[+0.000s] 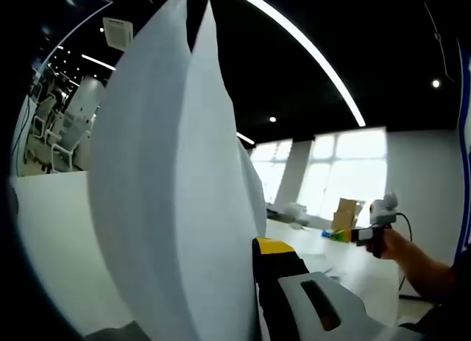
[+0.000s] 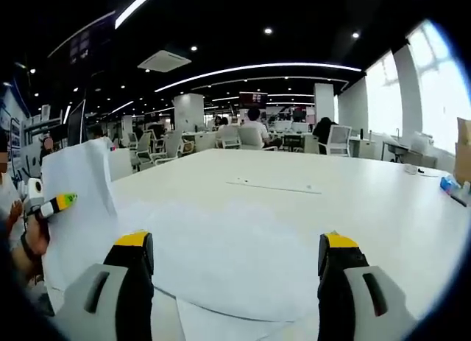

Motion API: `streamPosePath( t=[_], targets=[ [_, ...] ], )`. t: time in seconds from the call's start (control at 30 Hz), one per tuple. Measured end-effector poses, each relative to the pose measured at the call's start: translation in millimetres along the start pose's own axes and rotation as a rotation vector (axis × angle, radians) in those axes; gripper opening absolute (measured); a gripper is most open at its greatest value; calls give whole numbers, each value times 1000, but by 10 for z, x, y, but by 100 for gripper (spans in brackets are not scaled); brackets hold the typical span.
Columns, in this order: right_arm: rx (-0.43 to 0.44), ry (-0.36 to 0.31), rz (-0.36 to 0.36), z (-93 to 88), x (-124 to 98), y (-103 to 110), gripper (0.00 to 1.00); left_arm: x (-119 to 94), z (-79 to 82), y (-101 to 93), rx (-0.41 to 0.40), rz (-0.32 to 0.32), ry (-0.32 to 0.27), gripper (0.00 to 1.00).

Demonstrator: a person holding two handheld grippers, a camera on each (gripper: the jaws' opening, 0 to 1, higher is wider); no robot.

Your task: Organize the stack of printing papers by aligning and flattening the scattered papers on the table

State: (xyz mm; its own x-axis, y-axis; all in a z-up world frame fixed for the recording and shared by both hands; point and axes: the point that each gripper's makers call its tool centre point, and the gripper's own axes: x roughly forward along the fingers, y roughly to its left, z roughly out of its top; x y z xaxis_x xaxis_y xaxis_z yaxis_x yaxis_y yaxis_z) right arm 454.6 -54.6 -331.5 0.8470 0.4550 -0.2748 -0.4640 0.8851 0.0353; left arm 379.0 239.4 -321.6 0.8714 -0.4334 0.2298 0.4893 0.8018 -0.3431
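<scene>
left gripper [image 2: 55, 205]: fingers clamped on a bunch of papers [image 1: 176, 194], sheets lifted upright off the bench [image 2: 331, 201], bowed and fanned apart at the top edge; in the right gripper view it sits at the bench's left edge, a hand [image 2: 22, 241] behind it.
right gripper [image 2: 235, 271]: fingers wide apart, nothing between them, hovering over loose sheets [image 2: 235, 275] lying flat at the near edge of the bench.
background: office chairs [image 2: 228, 137] and seated people beyond the far edge.
</scene>
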Motion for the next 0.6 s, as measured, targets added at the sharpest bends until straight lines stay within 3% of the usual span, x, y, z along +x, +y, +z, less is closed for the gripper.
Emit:
streamPosePath(
  t=[0.6],
  targets=[
    [2,10,-7,-56,16,-39,88,6,0,9,-1,-2,0,6]
  ],
)
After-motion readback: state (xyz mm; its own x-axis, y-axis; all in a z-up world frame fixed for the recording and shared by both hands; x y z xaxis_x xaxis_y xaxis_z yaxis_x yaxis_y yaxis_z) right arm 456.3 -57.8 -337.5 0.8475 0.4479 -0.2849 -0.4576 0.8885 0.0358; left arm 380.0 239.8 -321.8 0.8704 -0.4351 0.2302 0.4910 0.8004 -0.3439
